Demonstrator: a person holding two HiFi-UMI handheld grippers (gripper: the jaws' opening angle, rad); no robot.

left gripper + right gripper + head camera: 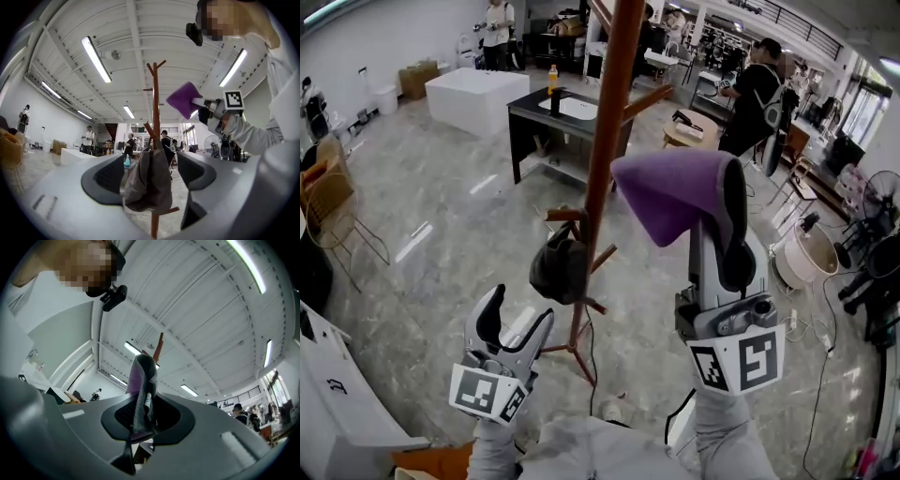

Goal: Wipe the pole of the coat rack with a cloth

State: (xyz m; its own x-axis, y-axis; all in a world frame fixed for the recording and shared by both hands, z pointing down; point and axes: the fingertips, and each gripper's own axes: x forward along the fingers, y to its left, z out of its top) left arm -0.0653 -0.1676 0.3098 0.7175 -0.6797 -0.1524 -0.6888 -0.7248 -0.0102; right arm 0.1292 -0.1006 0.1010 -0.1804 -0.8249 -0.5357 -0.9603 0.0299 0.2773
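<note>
head view, right gripper: raised, fingers pinching the purple cloth, which drapes over the fingertips
head view, cloth vs pole: just right of the pole; contact unclear
head view, left gripper: low, fingers spread, below a dark hanging item on the coat rack
left gripper view: fingers spread and holding nothing; hanging item and pole seen between them, cloth upper right
right gripper view: fingers closed on the cloth, pole tip behind
</note>
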